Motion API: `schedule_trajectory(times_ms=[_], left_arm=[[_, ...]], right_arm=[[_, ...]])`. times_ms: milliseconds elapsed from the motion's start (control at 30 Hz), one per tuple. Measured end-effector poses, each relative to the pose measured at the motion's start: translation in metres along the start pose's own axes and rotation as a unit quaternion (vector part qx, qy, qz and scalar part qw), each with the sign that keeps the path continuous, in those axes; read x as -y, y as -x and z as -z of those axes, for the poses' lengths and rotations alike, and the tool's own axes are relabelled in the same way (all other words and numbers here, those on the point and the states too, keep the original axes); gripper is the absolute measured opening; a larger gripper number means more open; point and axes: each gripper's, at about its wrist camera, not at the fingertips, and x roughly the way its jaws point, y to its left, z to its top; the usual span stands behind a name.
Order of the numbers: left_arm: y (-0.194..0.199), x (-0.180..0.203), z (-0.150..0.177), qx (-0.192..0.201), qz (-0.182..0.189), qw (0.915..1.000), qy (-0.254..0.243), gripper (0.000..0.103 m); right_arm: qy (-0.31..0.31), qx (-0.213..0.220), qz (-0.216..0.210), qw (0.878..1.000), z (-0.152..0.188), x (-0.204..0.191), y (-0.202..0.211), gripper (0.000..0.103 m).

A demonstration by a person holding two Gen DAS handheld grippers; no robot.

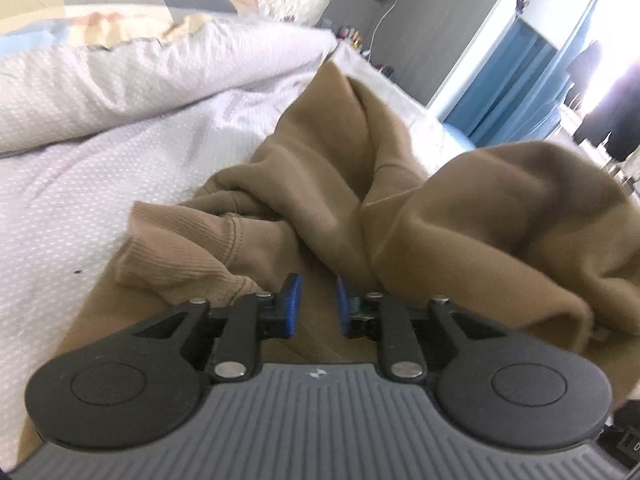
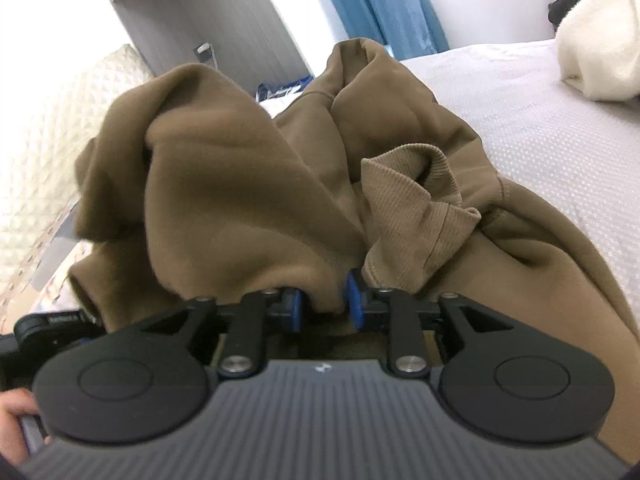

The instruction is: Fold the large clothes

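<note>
A brown sweatshirt (image 1: 460, 220) lies bunched on the white dotted bed sheet (image 1: 100, 184). In the left wrist view a ribbed cuff (image 1: 176, 240) lies just ahead and left of my left gripper (image 1: 318, 304). Its blue pads stand a little apart over flat brown cloth, and nothing is pinched between them. In the right wrist view the sweatshirt (image 2: 224, 184) heaps up in front of my right gripper (image 2: 324, 304). A fold of it hangs down into the gap between the parted blue pads. A ribbed cuff (image 2: 404, 216) stands just beyond the right pad.
A white duvet roll (image 1: 140, 80) lies along the far left of the bed. A cream blanket (image 2: 600, 48) sits at the far right corner. A quilted headboard (image 2: 40, 140) and blue curtains (image 2: 384, 0) stand beyond. A hand (image 2: 16, 408) shows at the lower left.
</note>
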Motion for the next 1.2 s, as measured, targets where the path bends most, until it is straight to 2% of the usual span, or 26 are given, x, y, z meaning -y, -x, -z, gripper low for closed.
schedule_trajectory(times_ms=[100,167,200,233,400,500,633,733,867,1067,1200], left_arm=[[0.022,0.0,0.002,0.013,0.012,0.9998,-0.002,0.031],[0.034,0.0,0.003,0.018,0.026,0.9995,0.0,0.033],[0.039,0.002,0.004,0.021,0.034,0.9992,-0.003,0.033],[0.046,0.005,0.005,0.024,0.04,0.9989,-0.007,0.034],[0.07,0.022,0.005,0.066,0.073,0.9945,-0.038,0.036],[0.079,0.031,0.004,0.087,0.109,0.9892,-0.044,0.036],[0.078,0.045,0.009,0.092,0.141,0.9838,-0.061,0.036],[0.065,0.052,0.011,0.082,0.159,0.9816,-0.066,0.036],[0.045,0.058,0.014,0.075,0.158,0.9814,-0.077,0.035],[0.008,0.058,0.016,0.014,0.106,0.9908,-0.082,0.03],[-0.015,0.048,0.016,-0.028,0.092,0.9934,-0.062,0.026]], right_arm=[[0.011,-0.002,0.012,1.0,0.002,-0.001,0.015,0.049],[0.023,-0.008,0.012,1.0,0.002,-0.003,0.022,0.062],[0.028,-0.011,0.001,1.0,0.002,-0.005,0.027,0.069],[0.033,-0.01,-0.009,0.999,0.001,-0.006,0.031,0.083],[0.056,0.041,-0.046,0.997,-0.007,-0.018,0.058,0.084],[0.061,0.074,-0.051,0.994,-0.01,-0.023,0.06,0.084],[0.058,0.092,-0.052,0.993,-0.017,-0.026,0.048,0.084],[0.065,0.114,-0.044,0.99,-0.026,-0.029,0.034,0.084],[0.088,0.137,-0.035,0.986,-0.037,-0.036,0.018,0.084],[0.138,0.136,-0.043,0.98,-0.046,-0.043,0.003,0.084],[0.179,0.137,-0.063,0.972,-0.042,-0.05,0.002,0.083]])
